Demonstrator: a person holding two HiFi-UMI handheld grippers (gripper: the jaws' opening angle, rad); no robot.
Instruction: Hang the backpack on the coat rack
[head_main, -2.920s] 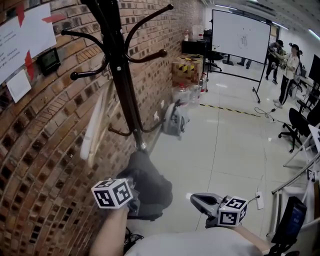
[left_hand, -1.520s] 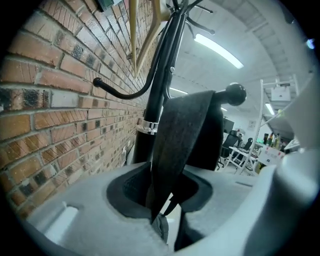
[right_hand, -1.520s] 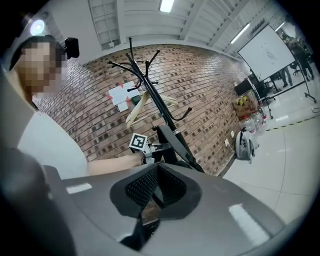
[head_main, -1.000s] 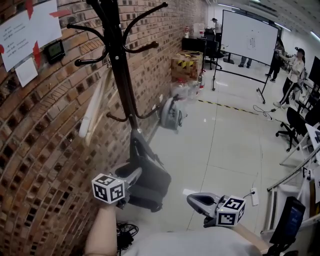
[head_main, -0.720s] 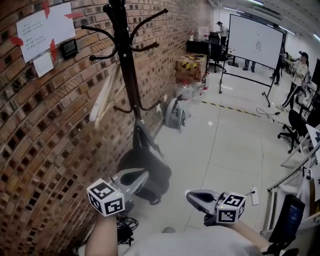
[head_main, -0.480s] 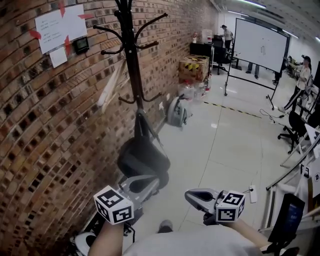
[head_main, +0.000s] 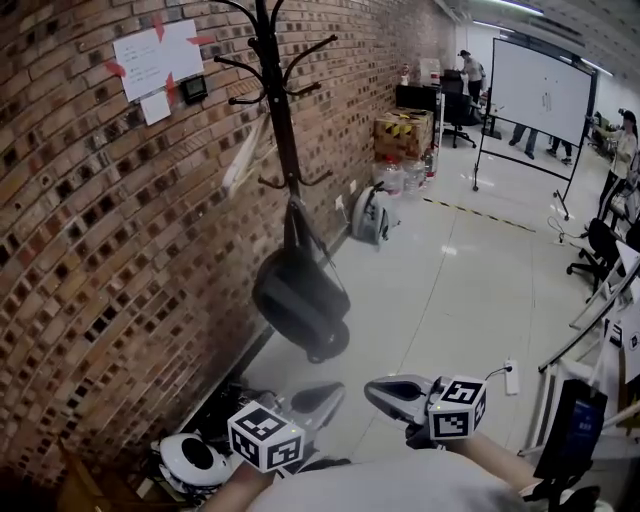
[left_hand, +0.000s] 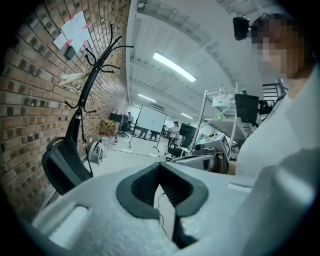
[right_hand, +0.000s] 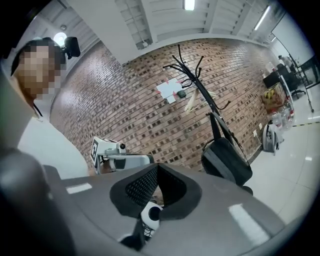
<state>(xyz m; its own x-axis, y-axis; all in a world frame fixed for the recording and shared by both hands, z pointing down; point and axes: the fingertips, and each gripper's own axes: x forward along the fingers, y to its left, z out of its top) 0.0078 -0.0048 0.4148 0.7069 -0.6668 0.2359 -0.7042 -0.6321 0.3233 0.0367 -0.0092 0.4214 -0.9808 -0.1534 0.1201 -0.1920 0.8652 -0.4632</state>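
Observation:
The black backpack (head_main: 300, 300) hangs by its top loop from a low hook of the black coat rack (head_main: 280, 110), which stands against the brick wall. The bag's bottom is off the floor. Both grippers are drawn back from it, low in the head view. My left gripper (head_main: 336, 390) is shut and holds nothing. My right gripper (head_main: 372, 388), beside it, is also shut and empty. The left gripper view shows the backpack (left_hand: 62, 165) far left, well beyond the jaws (left_hand: 159, 166). The right gripper view shows the backpack (right_hand: 227, 160) under the rack (right_hand: 200, 90), past the shut tips (right_hand: 156, 167).
A white helmet-like object (head_main: 190, 455) and cables lie by the wall near my left arm. Further along the wall are a white device (head_main: 372, 215) and a cardboard box (head_main: 400, 135). A whiteboard (head_main: 540, 75), an office chair (head_main: 600, 250) and people stand far right.
The left gripper has come off the backpack and shut. Both grippers and the head view have pulled back from the rack. The backpack stays hanging on the hook.

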